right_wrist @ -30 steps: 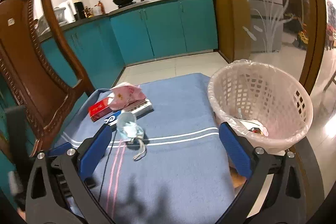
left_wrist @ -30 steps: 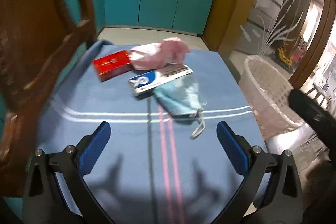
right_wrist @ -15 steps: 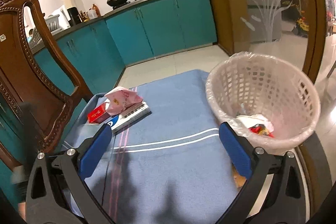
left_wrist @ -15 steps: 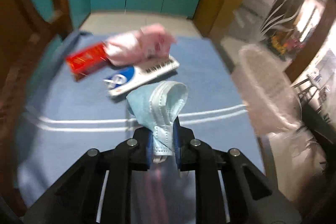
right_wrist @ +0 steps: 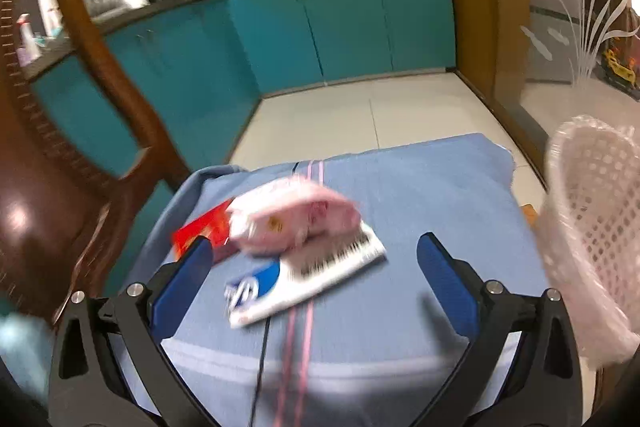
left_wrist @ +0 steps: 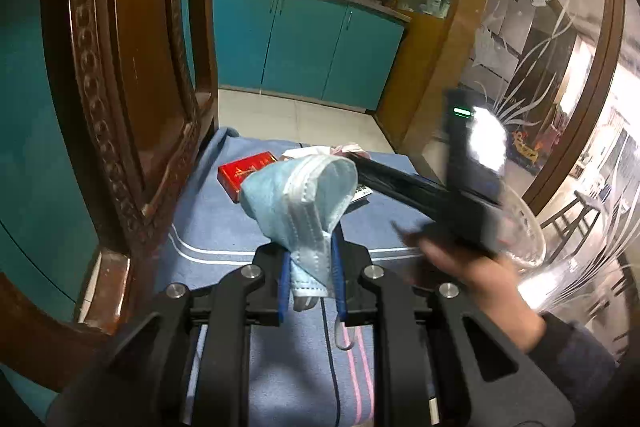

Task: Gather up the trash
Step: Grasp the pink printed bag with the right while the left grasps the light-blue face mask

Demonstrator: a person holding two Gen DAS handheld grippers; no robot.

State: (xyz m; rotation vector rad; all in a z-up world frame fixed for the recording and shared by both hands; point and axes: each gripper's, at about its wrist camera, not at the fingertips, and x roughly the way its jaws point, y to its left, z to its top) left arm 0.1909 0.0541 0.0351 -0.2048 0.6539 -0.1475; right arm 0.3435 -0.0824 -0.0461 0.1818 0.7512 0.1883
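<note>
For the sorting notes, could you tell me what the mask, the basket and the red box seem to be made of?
Mask: soft, matte non-woven fabric, judging by its pleats and stitched edge; it folds limply in the left gripper.
Basket: pale rigid plastic lattice, apparently lined with thin clear film at the rim.
Red box: probably printed card, slightly glossy, with crisp edges.

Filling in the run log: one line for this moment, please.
left gripper: shut on face mask | right gripper: open, over pink packet | basket: at right
</note>
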